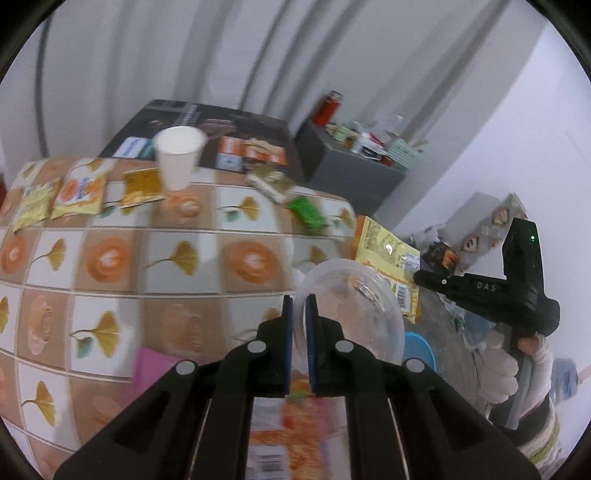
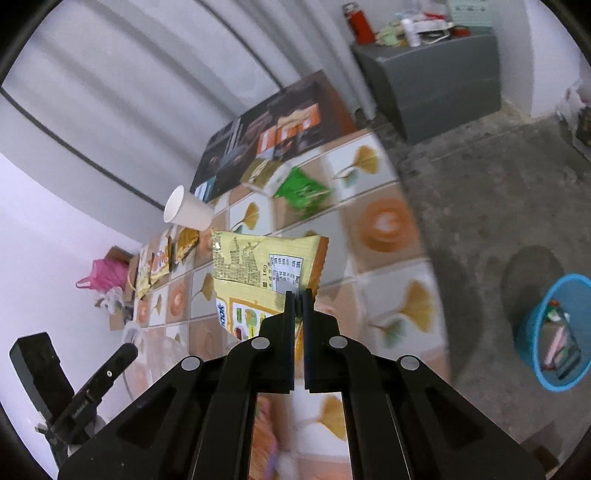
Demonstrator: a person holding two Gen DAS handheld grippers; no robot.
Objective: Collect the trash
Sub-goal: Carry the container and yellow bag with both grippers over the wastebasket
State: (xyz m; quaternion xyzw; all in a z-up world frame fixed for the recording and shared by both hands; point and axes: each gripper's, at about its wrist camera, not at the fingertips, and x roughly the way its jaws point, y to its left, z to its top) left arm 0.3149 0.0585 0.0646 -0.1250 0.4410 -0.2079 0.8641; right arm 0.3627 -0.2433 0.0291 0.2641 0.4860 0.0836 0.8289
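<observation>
My left gripper (image 1: 299, 306) is shut on the rim of a clear plastic bowl (image 1: 354, 306), held above the table's right edge. My right gripper (image 2: 299, 299) is shut on a yellow snack wrapper (image 2: 266, 266), held up over the table; the wrapper also shows in the left wrist view (image 1: 388, 254). A blue trash basket (image 2: 554, 332) with several wrappers inside stands on the floor to the right. On the patterned tablecloth (image 1: 147, 258) lie a white paper cup (image 1: 179, 158), a green wrapper (image 1: 308, 214) and yellow snack packets (image 1: 77, 192).
A dark printed box (image 1: 221, 129) lies at the table's far edge. A grey cabinet (image 2: 436, 74) with a red bottle (image 2: 360, 22) and clutter stands behind. A pink bag (image 2: 107, 275) lies on the floor at the left. An orange packet (image 1: 280, 435) lies below my left gripper.
</observation>
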